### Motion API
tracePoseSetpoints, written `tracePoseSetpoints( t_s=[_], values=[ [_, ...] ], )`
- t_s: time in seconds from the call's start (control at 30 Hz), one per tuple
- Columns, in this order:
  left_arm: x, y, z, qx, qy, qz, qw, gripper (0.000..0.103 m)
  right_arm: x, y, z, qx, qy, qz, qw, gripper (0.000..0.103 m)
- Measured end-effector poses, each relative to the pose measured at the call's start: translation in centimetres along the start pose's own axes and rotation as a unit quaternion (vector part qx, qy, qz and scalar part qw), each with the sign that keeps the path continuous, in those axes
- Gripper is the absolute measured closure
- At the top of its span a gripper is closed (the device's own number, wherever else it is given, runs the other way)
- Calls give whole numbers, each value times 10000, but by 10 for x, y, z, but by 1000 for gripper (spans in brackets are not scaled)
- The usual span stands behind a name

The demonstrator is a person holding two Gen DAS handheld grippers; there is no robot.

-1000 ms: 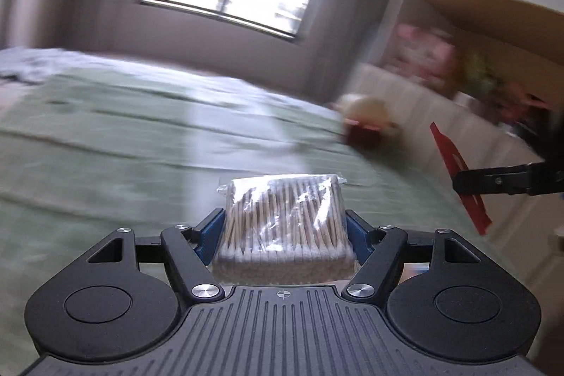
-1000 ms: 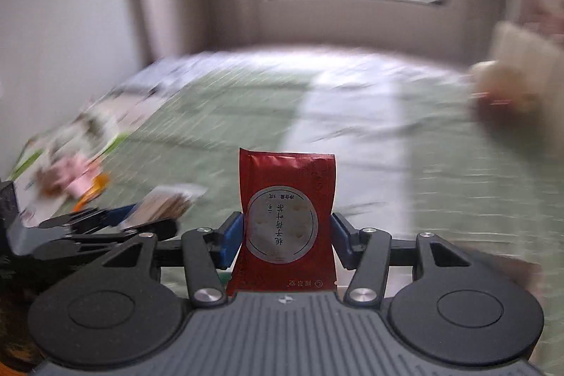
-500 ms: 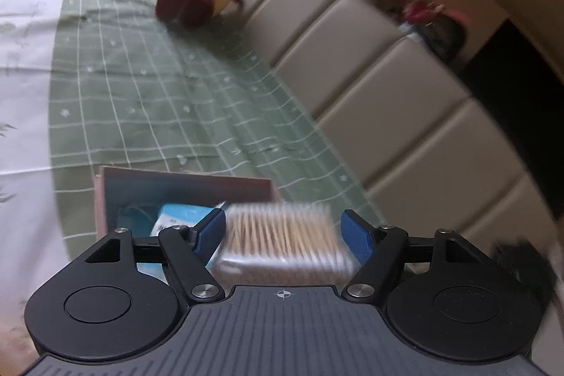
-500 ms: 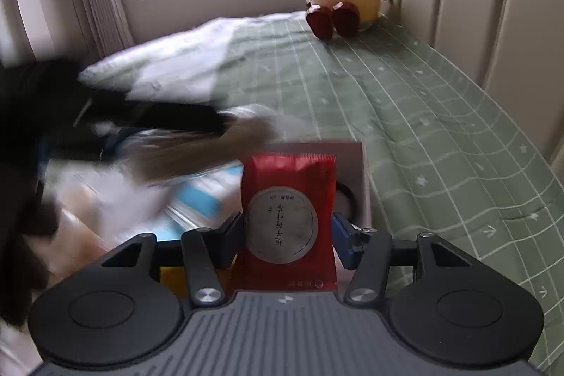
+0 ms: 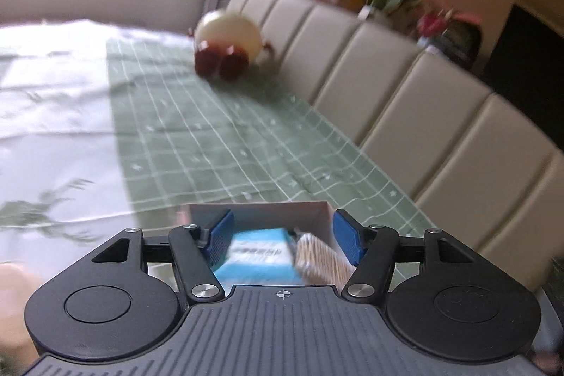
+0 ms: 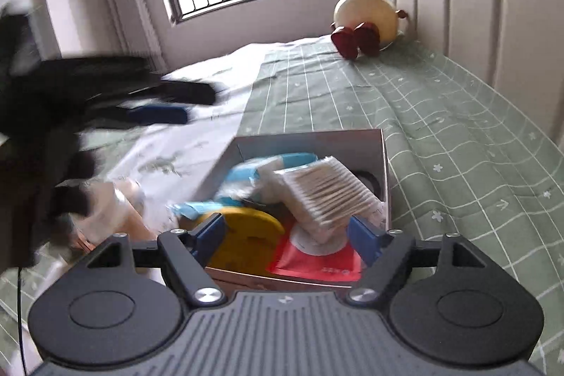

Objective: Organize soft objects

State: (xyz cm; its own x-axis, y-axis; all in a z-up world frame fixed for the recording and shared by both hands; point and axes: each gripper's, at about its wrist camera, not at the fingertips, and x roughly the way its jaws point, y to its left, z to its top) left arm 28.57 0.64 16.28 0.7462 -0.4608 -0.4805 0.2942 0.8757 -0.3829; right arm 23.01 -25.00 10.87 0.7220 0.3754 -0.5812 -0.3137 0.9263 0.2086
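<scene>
Both claws, left [image 5: 282,236] and right [image 6: 287,236], released over box [image 6: 310,138]; plush ball [image 6: 366,20] beyond.

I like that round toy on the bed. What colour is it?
The round plush toy is cream with dark red feet, clearest in the right wrist view.

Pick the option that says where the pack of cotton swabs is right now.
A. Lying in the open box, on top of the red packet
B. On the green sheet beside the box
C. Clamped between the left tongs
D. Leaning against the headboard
A: in the right wrist view the pack of cotton swabs rests inside the box, overlapping the red packet, with no pads on it.
</scene>
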Motion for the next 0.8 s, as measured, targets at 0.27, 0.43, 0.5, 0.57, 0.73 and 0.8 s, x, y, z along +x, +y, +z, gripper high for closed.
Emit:
tracePoseSetpoints(
  t_s=[0.27, 0.43, 0.5, 0.57, 0.73, 0.8],
  values=[
    [-183, 63, -77, 155, -1261, 1819, 9751, 35, -4, 107, -12, -753, -199, 231, 9967, 26],
    [-209, 105, -129, -334, -735, 1955, 9774, 36, 13, 180, -41, -1328, -139, 310, 9906, 26],
    [-214, 115, -151, -454, -700, 1906, 9781, 36, 17, 206, -54, -1640, -85, 300, 9860, 26],
    [-227, 126, -172, -642, -714, 1871, 9776, 36, 23, 231, -67, -2121, -78, 218, 9770, 31],
    [-252, 164, -196, -1183, -816, 1848, 9722, 36, 41, 288, -96, -3372, -136, 58, 9413, 50],
    [-259, 175, -201, -1277, -859, 1768, 9721, 36, 52, 305, -105, -3615, -89, 82, 9323, 52]
  ],
)
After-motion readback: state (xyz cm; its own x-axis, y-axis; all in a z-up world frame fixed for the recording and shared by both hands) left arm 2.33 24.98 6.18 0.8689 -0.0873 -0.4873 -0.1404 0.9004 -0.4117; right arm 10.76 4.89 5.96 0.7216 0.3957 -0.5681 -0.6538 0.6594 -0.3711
